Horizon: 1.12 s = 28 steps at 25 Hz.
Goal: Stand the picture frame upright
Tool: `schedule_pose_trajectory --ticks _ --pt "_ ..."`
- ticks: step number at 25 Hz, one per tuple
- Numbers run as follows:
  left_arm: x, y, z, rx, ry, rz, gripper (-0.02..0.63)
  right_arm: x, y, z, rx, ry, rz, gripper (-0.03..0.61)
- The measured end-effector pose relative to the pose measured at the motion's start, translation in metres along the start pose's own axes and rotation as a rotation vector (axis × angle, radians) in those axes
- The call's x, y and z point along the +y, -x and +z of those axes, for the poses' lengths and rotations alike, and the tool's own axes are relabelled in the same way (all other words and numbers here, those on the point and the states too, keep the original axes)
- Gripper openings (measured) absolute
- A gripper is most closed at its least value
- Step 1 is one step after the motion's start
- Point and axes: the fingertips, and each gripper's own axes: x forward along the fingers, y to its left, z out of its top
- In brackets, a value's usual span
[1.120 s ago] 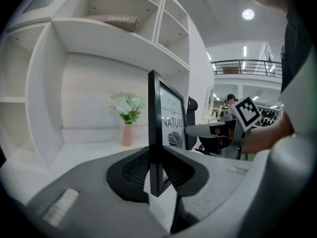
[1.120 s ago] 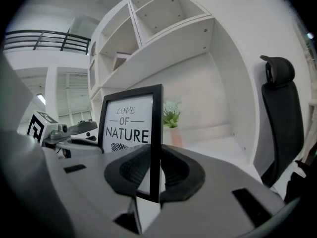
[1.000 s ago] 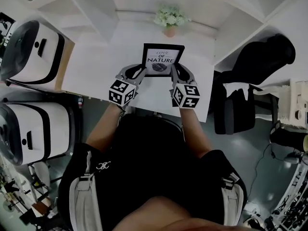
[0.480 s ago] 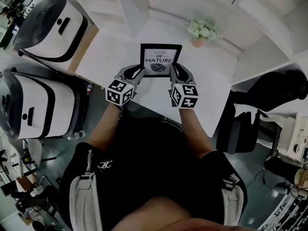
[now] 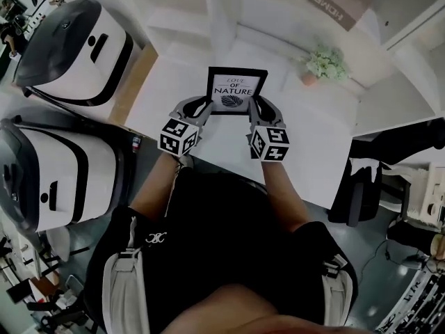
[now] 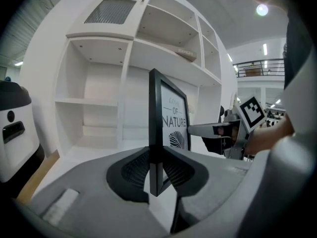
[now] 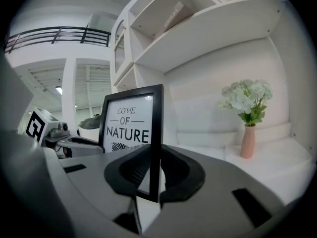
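The black picture frame (image 5: 235, 89), with a white print reading "LOVE OF NATURE" over a leaf, is held upright above the white desk (image 5: 313, 145). My left gripper (image 5: 202, 107) is shut on its lower left edge and my right gripper (image 5: 255, 107) is shut on its lower right edge. In the left gripper view the frame (image 6: 166, 128) stands edge-on between the pads of that gripper (image 6: 156, 170). The right gripper view shows the frame (image 7: 133, 128) upright, its right edge clamped by the right gripper (image 7: 154, 175).
A pink vase of white flowers (image 5: 321, 65) stands on the desk at the back right, seen too as the vase (image 7: 247, 115). White shelving (image 6: 109, 83) rises behind the desk. Two white and black pod-like machines (image 5: 76, 47) stand to the left. A dark office chair (image 5: 379, 165) is on the right.
The head view has shifted, so the desk and vase sit further right in it. Both grippers keep the same hold on the frame's lower edges.
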Motion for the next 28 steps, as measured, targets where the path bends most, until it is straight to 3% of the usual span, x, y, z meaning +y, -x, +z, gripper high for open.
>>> schedule_pose_trajectory --ticks 10,15,22,28 --pt "0.123 -0.003 -0.002 0.029 -0.070 -0.203 0.089 0.063 -0.085 -0.003 0.003 -0.045 -0.227 0.067" --pt "0.148 -0.019 -0.013 0.071 -0.090 -0.290 0.089 0.067 -0.105 -0.015 0.027 -0.066 -0.332 0.066" --pt "0.169 -0.053 -0.042 0.139 -0.088 -0.338 0.092 0.056 -0.132 -0.032 0.074 -0.034 -0.423 0.067" --pt "0.179 -0.076 -0.058 0.182 -0.102 -0.356 0.092 0.042 -0.149 -0.054 0.109 -0.075 -0.462 0.066"
